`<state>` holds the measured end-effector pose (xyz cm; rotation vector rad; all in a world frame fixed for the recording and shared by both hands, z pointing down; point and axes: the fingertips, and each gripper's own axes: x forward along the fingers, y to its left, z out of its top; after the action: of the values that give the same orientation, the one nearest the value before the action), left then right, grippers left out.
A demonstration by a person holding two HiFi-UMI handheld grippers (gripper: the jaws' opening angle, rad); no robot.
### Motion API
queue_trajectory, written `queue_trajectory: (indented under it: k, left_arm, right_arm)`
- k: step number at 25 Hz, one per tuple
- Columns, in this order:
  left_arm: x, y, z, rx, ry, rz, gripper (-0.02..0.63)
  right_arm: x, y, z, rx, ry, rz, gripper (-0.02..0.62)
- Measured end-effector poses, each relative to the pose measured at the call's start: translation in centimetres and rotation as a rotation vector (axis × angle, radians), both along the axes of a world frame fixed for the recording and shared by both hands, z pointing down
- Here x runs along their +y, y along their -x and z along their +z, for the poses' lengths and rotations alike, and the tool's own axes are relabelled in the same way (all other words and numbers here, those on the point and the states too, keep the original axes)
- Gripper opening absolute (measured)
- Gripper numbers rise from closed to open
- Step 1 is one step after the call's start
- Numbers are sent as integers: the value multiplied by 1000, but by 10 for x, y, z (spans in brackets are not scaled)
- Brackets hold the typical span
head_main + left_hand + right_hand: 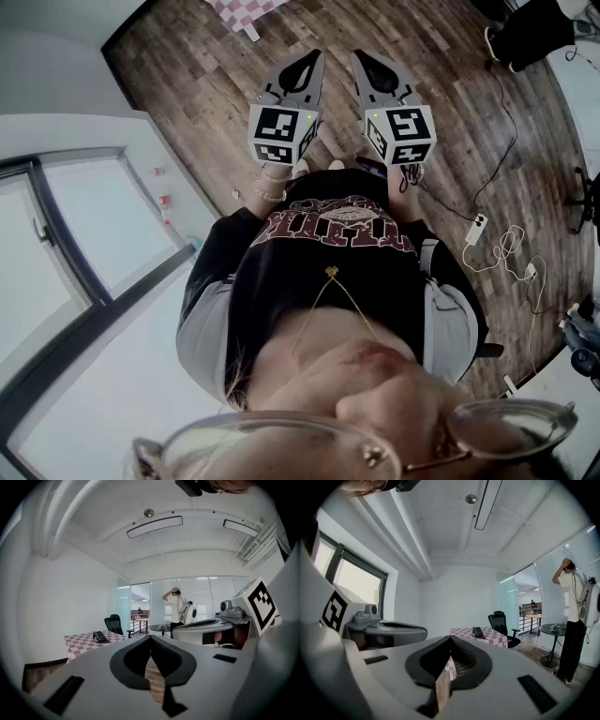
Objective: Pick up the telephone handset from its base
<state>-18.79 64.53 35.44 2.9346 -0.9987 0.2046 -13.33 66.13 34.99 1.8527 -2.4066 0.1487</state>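
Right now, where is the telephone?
The telephone lies on the checkered table across the room; in the right gripper view it is just left of the black chair.

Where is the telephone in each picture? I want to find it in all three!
Head view: not in it; only a corner of the checked table shows at the top edge.
Left gripper view: the telephone lies left of centre, on the checked table.
Right gripper view: the telephone lies just right of centre, on that table.
Shared landmark: the pink-and-white checked table.
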Motion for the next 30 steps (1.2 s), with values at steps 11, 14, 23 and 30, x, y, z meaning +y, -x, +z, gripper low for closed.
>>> queue_trajectory:
  k: [11, 14, 23, 30]
  left_arm:
    - [3, -17, 5, 1, 6, -12, 11]
    - [1, -19, 8, 1, 15, -21, 11]
    - [-25, -23, 17, 2, 37, -24, 11]
    - [-73, -40, 18, -3, 30, 16, 11]
  right_arm:
    - [1, -15, 3, -1, -14, -36, 20]
    - [-2, -16, 4, -3, -10, -54, 20]
    - [-26, -20, 9, -9, -6, -63, 19]
    - [-72, -33, 9, -6, -12, -37, 20]
